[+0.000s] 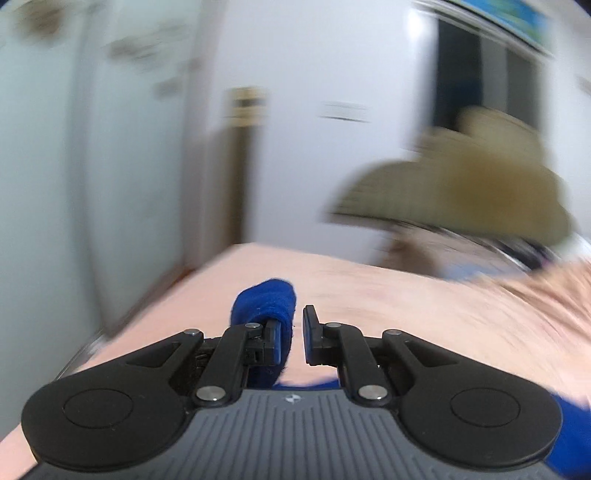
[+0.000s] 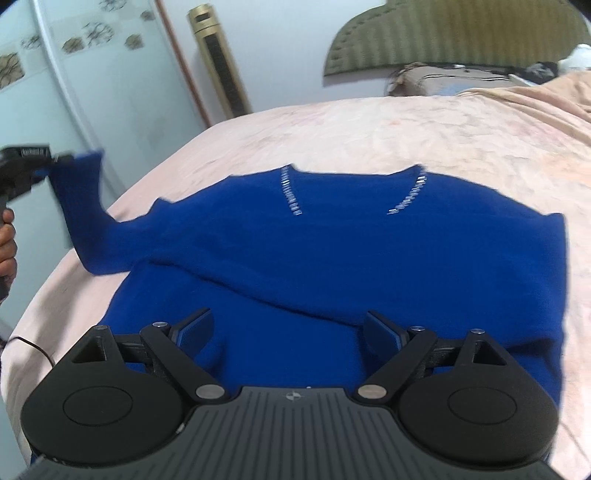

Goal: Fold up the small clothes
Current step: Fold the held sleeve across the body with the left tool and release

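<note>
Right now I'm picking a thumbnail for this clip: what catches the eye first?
The bright blue sweater spread flat across the pink bedspread. Its sleeve is lifted up at the bed's left edge, held by the left gripper. The right gripper hovers open over the sweater's lower half.

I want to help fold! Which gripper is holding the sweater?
The left gripper: its fingers pinch the sleeve of the sweater. The right gripper is open, empty.

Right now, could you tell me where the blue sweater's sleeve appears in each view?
Left wrist view: the sleeve bulges up beside the left tool, low centre.
Right wrist view: the sleeve rises at the left edge to that tool, off the bed.
Shared landmark: the olive headboard.
</note>
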`<state>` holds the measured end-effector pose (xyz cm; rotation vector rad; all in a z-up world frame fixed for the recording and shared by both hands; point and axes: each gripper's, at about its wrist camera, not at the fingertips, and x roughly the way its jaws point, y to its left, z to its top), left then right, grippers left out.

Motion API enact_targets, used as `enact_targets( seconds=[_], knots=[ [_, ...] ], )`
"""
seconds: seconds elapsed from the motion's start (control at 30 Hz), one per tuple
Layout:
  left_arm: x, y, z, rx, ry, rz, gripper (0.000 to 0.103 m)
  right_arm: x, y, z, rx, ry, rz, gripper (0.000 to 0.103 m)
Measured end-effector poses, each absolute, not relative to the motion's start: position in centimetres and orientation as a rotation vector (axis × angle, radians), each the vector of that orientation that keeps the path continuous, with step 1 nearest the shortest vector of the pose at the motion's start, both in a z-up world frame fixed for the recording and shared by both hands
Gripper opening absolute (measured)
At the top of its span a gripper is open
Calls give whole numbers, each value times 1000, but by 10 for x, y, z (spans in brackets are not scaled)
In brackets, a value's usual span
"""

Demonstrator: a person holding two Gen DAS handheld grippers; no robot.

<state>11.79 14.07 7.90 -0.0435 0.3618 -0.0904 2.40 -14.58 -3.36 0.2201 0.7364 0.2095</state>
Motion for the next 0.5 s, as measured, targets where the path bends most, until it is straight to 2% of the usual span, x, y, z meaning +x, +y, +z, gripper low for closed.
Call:
enact_targets(
  seconds=[0.1,0.13,0.2,0.27,0.33,0.5],
  knots=[
    [107,75,61,135,413,-322,12,21,-164,-30,240,715,155,91],
    [103,55,48,201,441,-395,15,20,-171,-29,250,707,134,91],
    [93,22,17,331,493,-515,31,20,-184,-29,270,699,93,91],
    [74,-1,-8,453,488,-553,77,21,-194,-29,292,694,67,91],
    [58,-9,-30,557,419,-537,91,25,-199,-30,311,693,65,91],
    [21,-15,-48,674,408,-540,91,43,-189,-27,290,692,112,90]
  ],
)
